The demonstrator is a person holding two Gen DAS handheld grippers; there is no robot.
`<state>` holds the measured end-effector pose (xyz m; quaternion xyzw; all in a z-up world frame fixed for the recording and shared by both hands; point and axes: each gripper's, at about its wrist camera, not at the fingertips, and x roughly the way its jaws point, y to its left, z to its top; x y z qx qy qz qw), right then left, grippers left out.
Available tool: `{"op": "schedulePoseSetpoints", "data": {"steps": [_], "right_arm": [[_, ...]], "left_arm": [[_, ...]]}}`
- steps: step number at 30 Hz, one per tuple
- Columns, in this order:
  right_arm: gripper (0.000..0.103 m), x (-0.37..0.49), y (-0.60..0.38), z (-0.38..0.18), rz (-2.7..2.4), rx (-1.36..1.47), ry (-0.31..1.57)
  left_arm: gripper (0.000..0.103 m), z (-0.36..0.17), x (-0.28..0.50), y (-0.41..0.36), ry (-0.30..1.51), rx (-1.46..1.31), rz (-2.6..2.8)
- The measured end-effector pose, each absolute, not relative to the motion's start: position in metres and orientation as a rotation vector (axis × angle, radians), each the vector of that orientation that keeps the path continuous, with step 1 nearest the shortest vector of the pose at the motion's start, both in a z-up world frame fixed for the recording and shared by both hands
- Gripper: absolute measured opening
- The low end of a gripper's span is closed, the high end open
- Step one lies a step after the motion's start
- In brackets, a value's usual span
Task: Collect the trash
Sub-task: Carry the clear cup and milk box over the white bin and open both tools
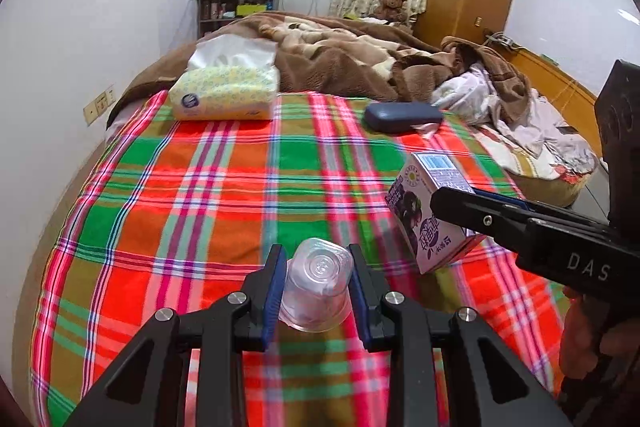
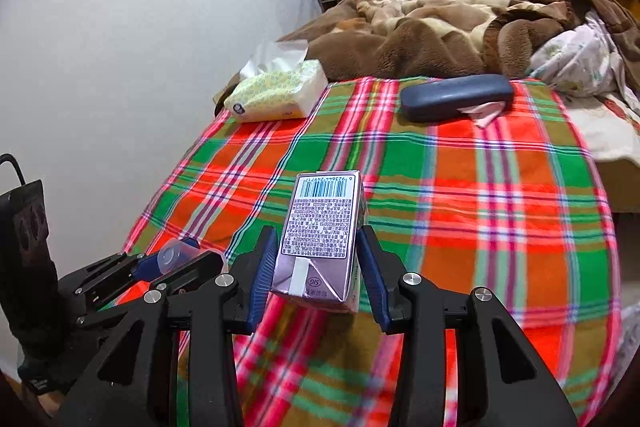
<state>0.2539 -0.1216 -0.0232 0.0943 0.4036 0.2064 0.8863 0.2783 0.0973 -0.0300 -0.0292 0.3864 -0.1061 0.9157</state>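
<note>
Bedroom: bed (image 1: pixel 224 187) under a plaid sheet, brown blanket (image 1: pixel 340 63) heaped at the far end, white walls, shelf and curtained window beyond.

Item 1. Cup (image 1: pixel 316 287), clear plastic, base pointing away from the camera, pinched between the blue pads of the left gripper (image 1: pixel 316 291), which is nearly closed on its sides. It seems to be clear of the sheet. Handling, judged: very light, thin-walled, slippery, buckles under pressure; a gentle hold at mid-wall suits it, as taken here.

Item 2. Carton (image 2: pixel 320 239), small lilac drink box, barcode face toward the camera, clamped across its two side faces by the right gripper (image 2: pixel 316 267), which is partly closed to the box's width. It seems to be lifted off the sheet. Handling, judged: light, fairly stiff if empty, foil skin smooth; flat sides give the pads good purchase, and squeezing could push out leftover liquid.

Pose: both grippers point forward and downward over the near end of the bed, side by side; the left one shows just left of the right one in the right wrist view.

Not held, well ahead of both grippers: tissue pack (image 1: pixel 224 95) ahead and left, dark case (image 1: pixel 402 115) ahead and right, with a scrap of pale paper (image 2: pixel 486 115) tucked at its edge, possibly more trash.
</note>
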Motion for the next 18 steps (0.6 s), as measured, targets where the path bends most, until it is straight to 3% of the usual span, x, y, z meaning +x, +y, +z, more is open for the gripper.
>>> {"op": "schedulePoseSetpoints", "data": {"steps": [18], "right_arm": [[0.043, 0.175, -0.236, 0.015, 0.257, 0.26, 0.707]], "left_arm": [[0.031, 0.025, 0.208, -0.014, 0.7, -0.011, -0.389]]}}
